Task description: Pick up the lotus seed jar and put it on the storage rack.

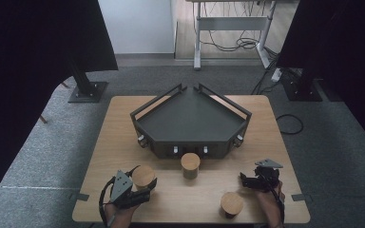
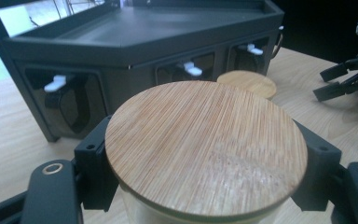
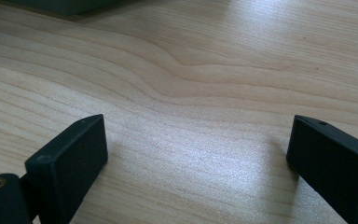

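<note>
- Gripping a jar with a bamboo lid [image 1: 143, 177], the left gripper [image 1: 141, 186] sits at the near left of the wooden table [image 1: 123, 142], its jaws pressed against the jar's sides just under the lid.
- From the left gripper view, the same jar's round lid [image 2: 205, 147] spans the space between the two black jaws, one touching it on each side; clear glass shows just beneath the lid's edge.
- This held jar stands on the table, well in front of the dark tray [image 1: 190, 121] and off toward its left corner.
- A second jar [image 1: 190, 165] with the same kind of lid stands near the table's middle, just in front of the tray's front wall; in the left gripper view its lid [image 2: 247, 83] shows beyond the held one.
- A third jar [image 1: 231, 204] stands near the table's front edge, just beside the right hand.
- The right gripper [image 1: 244, 180] rests at the near right of the table, jaws spread wide apart with nothing between them.
- From the right gripper view, its two black jaws stand far from each other over bare wood grain [image 3: 191, 93].
- The tray is a five-sided, dark, walled platform at the far middle of the table; white clips [image 2: 56, 84] sit in openings along its front wall.
- In the left gripper view, the right gripper [image 2: 328, 84] shows farther off, at the right, well apart from the held jar.
</note>
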`<state>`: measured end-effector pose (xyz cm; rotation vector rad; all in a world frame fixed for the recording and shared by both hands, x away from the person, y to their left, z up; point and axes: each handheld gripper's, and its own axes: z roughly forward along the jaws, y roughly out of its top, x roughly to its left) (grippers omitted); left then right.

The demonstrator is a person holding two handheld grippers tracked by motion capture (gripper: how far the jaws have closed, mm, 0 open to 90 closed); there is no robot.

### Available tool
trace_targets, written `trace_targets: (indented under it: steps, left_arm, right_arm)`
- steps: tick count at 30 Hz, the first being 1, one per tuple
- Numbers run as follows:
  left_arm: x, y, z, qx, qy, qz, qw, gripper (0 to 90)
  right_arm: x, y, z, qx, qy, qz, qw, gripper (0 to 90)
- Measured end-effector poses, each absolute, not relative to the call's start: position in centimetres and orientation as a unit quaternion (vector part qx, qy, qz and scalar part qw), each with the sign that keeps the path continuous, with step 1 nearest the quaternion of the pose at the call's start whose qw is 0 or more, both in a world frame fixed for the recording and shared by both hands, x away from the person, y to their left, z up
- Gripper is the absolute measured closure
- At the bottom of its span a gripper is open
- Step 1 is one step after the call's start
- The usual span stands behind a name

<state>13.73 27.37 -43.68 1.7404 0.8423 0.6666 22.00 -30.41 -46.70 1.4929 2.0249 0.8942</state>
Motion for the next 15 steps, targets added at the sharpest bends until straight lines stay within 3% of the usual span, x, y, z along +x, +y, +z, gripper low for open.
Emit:
trace_targets:
  steps: [15]
  left_arm:
    - [14.72,26.98,-42.82,0.721,0.349,0.280,0.529,25.1]
  right_arm:
    - [22.00,-30.41,-46.70,0.544,0.737,0.326,0.234,4.5]
